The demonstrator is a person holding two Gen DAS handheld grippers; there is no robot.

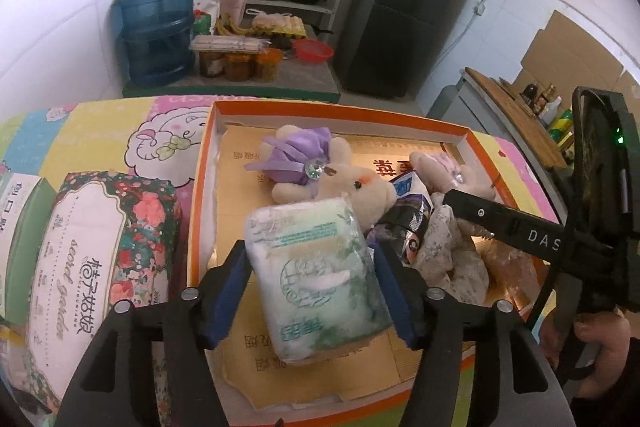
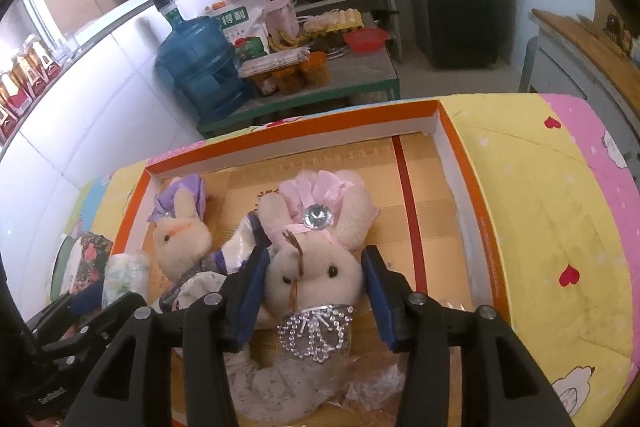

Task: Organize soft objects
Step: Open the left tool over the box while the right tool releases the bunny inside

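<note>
My left gripper (image 1: 310,283) is shut on a pale green tissue pack (image 1: 320,275) and holds it over the orange box (image 1: 204,163). In the box lie a plush rabbit with a purple bow (image 1: 320,167) and a dark snack packet (image 1: 404,223). My right gripper (image 2: 314,291) is shut on a plush rabbit with a pink bow (image 2: 316,259), its pads on both sides of the head, low in the same box (image 2: 476,211). The purple-bow rabbit (image 2: 182,231) lies to its left. The right gripper's body shows in the left wrist view (image 1: 520,227).
A floral tissue pack (image 1: 96,267) and a green pack (image 1: 20,223) lie left of the box on the cartoon-print cover (image 2: 560,227). Crumpled plastic (image 2: 380,383) lies in the box's near corner. Behind are a water jug (image 1: 156,23), shelves and a fridge (image 1: 400,11).
</note>
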